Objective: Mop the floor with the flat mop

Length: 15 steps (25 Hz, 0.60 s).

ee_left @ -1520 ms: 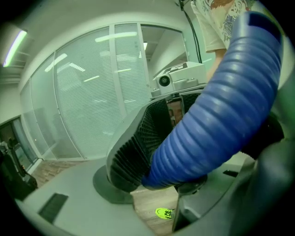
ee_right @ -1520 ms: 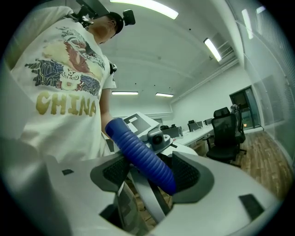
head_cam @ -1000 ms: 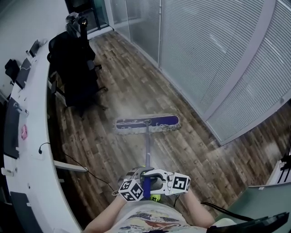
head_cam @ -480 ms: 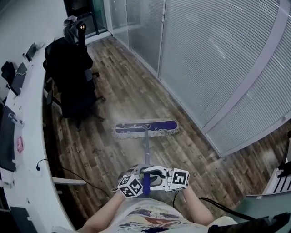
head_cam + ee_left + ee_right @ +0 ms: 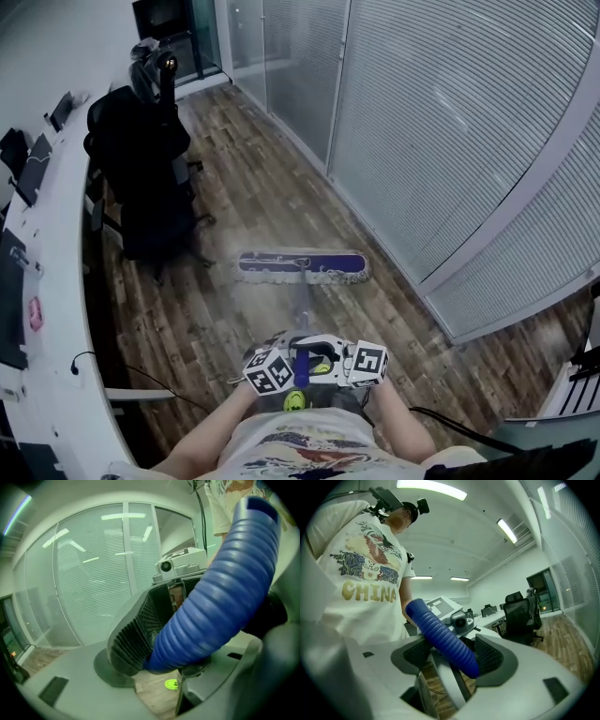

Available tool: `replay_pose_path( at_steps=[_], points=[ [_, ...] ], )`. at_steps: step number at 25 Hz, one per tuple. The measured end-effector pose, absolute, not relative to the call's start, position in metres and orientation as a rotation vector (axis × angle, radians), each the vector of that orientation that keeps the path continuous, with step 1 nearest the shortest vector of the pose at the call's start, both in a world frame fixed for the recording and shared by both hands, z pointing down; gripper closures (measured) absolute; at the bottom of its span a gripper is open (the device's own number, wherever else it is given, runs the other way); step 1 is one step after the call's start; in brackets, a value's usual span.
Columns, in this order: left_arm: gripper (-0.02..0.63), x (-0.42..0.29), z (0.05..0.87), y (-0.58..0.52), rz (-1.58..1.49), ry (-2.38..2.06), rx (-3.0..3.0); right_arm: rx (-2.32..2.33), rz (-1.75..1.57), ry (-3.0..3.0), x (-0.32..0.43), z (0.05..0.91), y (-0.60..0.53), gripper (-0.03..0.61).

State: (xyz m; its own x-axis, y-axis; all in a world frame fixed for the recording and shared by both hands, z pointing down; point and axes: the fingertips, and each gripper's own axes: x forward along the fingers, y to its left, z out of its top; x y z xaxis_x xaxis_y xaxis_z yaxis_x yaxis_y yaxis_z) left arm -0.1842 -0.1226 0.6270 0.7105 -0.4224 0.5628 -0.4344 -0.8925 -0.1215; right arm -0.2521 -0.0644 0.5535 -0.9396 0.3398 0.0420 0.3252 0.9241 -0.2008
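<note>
1. At the centre of the head view, the head of the flat mop [image 5: 302,266] was laid on the floor [image 5: 262,187], right of a black chair [image 5: 141,178].
2. Its blue mop handle [image 5: 215,597] was pinched by the left hand-held gripper [image 5: 286,367].
3. The same mop handle was clamped by the right hand-held gripper [image 5: 328,361] beside it.

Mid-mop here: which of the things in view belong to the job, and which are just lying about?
Part of the job:
- flat mop head, on the wooden floor
- blue mop handle, clamped by both the left hand-held gripper and the right hand-held gripper

Just lying about:
- black office chair
- white desk
- glass partition
</note>
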Motion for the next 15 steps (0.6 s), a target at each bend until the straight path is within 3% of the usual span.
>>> replay_pose_path(
  at_steps=[15],
  points=[
    [0.408, -0.182, 0.594, -0.347, 0.851, -0.748, 2.843, -0.508, 0.350, -3.097, -0.248, 0.520, -0.289, 0.304]
  ],
)
